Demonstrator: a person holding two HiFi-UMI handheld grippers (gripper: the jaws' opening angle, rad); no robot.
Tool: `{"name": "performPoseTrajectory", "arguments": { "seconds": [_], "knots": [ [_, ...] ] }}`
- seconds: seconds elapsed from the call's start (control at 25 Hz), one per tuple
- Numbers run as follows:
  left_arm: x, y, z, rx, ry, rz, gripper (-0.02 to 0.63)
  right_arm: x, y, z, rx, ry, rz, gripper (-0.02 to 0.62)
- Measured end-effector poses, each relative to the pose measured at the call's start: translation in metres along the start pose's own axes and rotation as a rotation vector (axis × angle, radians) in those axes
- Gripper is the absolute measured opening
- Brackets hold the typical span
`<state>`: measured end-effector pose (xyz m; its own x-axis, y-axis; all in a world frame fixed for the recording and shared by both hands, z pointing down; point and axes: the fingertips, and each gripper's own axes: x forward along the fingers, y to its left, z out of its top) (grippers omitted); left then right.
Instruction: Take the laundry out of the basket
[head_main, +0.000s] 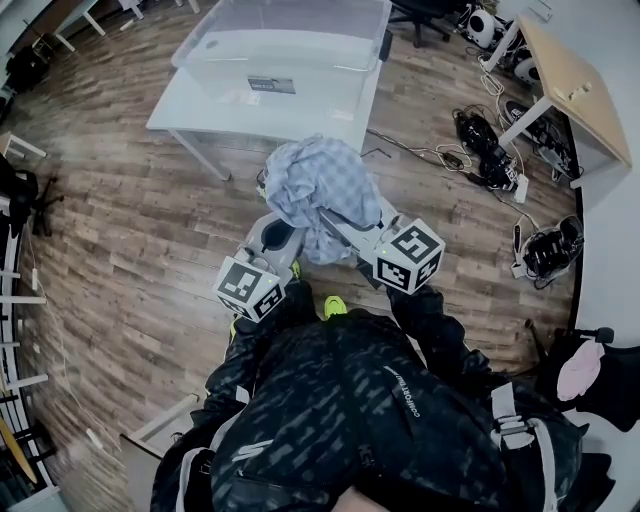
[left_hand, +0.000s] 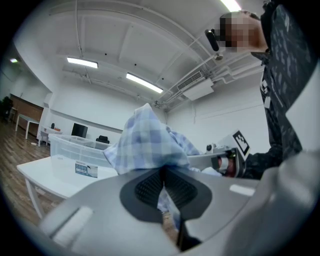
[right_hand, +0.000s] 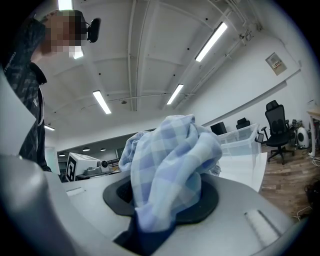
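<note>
A light blue checked cloth (head_main: 322, 185) is bunched up in the air above the wood floor, held between both grippers. My left gripper (head_main: 285, 222) comes up under it from the lower left and is shut on it. In the left gripper view its dark pads (left_hand: 148, 188) meet with a fold of the cloth (left_hand: 145, 142) pinched between them. My right gripper (head_main: 340, 225) is shut on the same cloth from the right, and the cloth (right_hand: 170, 160) spills over its jaws in the right gripper view. No laundry basket shows in any view.
A clear plastic bin (head_main: 280, 45) stands on a white table (head_main: 195, 108) just beyond the cloth. Cables and devices (head_main: 485, 145) lie on the floor at the right beside a wooden desk (head_main: 575, 85). An office chair (right_hand: 276, 131) stands far right.
</note>
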<state>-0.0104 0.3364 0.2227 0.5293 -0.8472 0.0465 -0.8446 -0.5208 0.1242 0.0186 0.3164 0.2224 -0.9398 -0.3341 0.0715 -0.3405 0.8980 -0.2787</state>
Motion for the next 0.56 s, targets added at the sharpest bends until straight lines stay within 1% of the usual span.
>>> {"name": "performPoseTrajectory", "arguments": {
  "seconds": [0.56],
  "knots": [
    [-0.0047, -0.0106, 0.0028, 0.033, 0.025, 0.006, 0.006, -0.0085, 0.0071, 0.0013, 0.008, -0.026, 0.021, 0.149]
  ]
}}
